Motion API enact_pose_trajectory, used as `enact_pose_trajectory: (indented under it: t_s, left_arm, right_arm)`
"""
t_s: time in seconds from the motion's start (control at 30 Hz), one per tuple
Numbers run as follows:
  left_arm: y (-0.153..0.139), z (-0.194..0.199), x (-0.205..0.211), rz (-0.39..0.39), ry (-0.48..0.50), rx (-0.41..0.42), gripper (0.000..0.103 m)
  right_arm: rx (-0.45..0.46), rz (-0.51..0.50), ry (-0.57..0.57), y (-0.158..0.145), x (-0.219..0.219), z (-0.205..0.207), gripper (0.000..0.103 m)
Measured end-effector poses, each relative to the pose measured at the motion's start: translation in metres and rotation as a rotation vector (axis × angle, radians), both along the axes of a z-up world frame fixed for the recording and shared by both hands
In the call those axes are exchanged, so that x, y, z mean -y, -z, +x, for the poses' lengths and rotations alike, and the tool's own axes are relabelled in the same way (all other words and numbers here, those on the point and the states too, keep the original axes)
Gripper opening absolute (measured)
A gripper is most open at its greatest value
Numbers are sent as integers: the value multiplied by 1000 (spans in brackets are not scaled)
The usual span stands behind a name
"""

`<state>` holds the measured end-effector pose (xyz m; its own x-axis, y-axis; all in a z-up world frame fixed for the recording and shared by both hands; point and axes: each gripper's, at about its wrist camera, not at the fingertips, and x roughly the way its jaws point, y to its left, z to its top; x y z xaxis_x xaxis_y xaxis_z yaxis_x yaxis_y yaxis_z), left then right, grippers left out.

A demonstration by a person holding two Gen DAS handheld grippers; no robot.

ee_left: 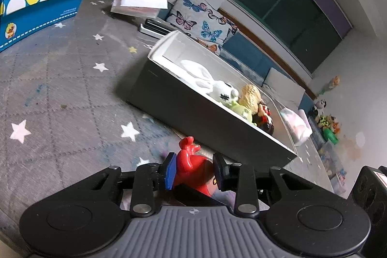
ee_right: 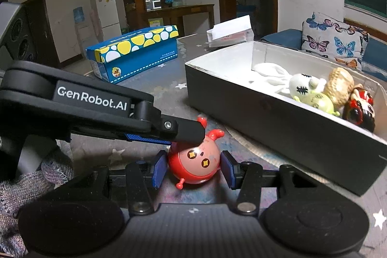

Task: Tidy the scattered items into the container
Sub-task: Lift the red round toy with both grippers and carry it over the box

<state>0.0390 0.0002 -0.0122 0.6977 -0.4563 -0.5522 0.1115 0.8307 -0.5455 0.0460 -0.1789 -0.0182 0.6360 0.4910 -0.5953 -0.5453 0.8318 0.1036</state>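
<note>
A round red toy figure (ee_right: 196,161) with a pink face lies on the grey star mat. My left gripper (ee_left: 194,169) is around the red toy (ee_left: 191,166), its blue pads against both sides. In the right wrist view the left gripper's finger (ee_right: 188,133) rests over the toy's top. My right gripper (ee_right: 193,171) is open, with a pad on each side of the toy and small gaps showing. The grey open box (ee_left: 193,110) stands just beyond and holds a white rabbit (ee_left: 217,86), a green figure, a tan one and a red-black one (ee_right: 358,108).
A blue and yellow spotted box (ee_right: 135,55) stands at the far left of the mat (ee_left: 60,79). A white paper bag (ee_right: 229,32) lies behind. A butterfly cushion (ee_right: 333,40) leans on a blue sofa. More toys (ee_left: 329,125) sit by the wall.
</note>
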Motion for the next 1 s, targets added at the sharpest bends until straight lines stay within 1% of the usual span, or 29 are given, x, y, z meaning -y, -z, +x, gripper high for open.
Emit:
enact_pose_trajectory:
  t_s: [0.17, 0.33, 0.47, 0.63, 0.77, 0.9, 1.0]
  left_arm:
    - [-2, -4, 9, 25, 23, 9, 34]
    - [-6, -8, 13, 22, 36, 16, 34]
    - [-15, -10, 14, 18, 42, 34, 34]
    - [-32, -9, 14, 4, 46, 69, 33]
    - [-47, -1, 17, 2, 54, 105, 33]
    - [-61, 17, 22, -5, 67, 130, 33]
    - [-70, 32, 28, 6, 73, 160, 33]
  right_arm:
    - [-6, 13, 11, 0, 9, -5, 48]
    - [0, 20, 16, -4, 16, -11, 48]
    - [16, 26, 16, -12, 18, -14, 48]
    - [56, 34, 12, -27, 21, -14, 48]
    - [86, 44, 16, -42, 24, -4, 48]
    - [122, 39, 27, -55, 28, 11, 48]
    - [142, 36, 36, -64, 31, 28, 48]
